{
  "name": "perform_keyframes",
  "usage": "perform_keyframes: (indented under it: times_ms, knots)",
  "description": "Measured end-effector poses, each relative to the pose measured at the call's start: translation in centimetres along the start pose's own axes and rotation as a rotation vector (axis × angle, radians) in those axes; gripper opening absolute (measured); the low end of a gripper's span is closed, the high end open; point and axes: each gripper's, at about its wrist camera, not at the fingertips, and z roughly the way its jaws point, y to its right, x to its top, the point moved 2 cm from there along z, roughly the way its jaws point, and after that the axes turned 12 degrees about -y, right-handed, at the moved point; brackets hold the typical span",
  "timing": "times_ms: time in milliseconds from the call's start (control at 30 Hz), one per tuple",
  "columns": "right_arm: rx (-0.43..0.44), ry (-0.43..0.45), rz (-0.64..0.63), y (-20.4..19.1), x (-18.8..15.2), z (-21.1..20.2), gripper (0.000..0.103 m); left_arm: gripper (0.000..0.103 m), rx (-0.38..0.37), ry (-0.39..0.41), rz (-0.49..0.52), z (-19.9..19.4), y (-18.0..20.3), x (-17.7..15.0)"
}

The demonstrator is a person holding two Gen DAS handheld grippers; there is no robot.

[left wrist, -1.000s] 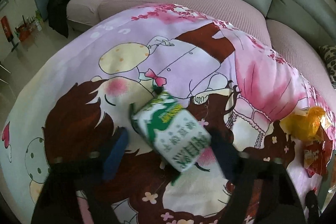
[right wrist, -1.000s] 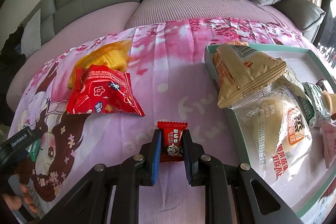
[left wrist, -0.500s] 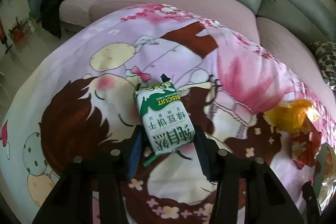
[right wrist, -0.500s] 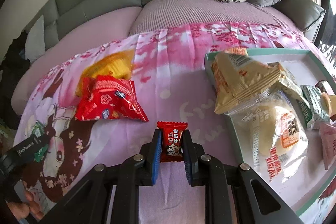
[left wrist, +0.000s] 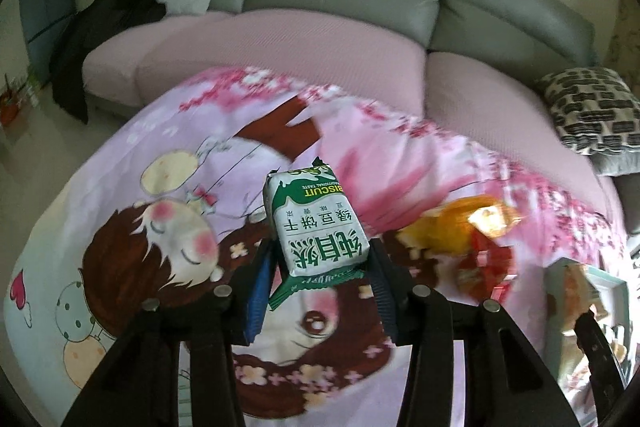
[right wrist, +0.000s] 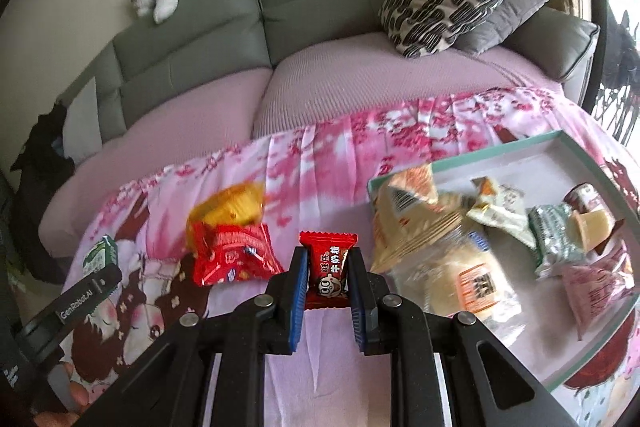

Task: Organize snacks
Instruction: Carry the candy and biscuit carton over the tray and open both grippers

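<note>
Left gripper (left wrist: 320,267): jaws closing on green-and-white biscuit pack (left wrist: 318,225), pads at its sides, pack clear of the cartoon cloth (left wrist: 168,147). Right gripper (right wrist: 327,283): jaws pinching small red candy (right wrist: 326,273) (wrapper upright), lifted off cloth. Red bag (right wrist: 232,253) and yellow bag (right wrist: 230,207) touching, left of candy. Tray (right wrist: 500,149) at right, snacks heaped inside.

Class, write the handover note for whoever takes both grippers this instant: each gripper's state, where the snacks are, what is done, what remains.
Left gripper: jaws closing on the green biscuit pack, held above the cloth.
Right gripper: shut on the red candy.
Done: several snacks lie in the green-rimmed tray.
Left: tray both held items, then the red packet and yellow packet on the cloth.
</note>
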Motion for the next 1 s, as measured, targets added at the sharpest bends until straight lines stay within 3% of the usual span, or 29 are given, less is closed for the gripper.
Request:
perform_keyframes:
  times_ms: [300, 500, 767, 1000]
  knots:
    - [-0.027, 0.067, 0.084, 3.8, 1.2, -2.7, 0.021, 0.048, -0.075, 0.09, 0.084, -4.4, 3.7, -0.3]
    - [-0.091, 0.107, 0.193, 8.9, 1.8, -4.5, 0.021, 0.048, -0.119, 0.121, 0.154, -6.3, 6.8, -1.0]
    - [-0.168, 0.138, 0.355, 16.4, 1.7, -6.5, 0.021, 0.048, -0.183, 0.116, 0.288, -7.4, 12.6, -3.2]
    - [-0.205, 0.153, 0.434, 20.5, 1.1, -7.8, 0.021, 0.048, -0.254, 0.098, 0.432, -8.3, 18.4, -6.3]
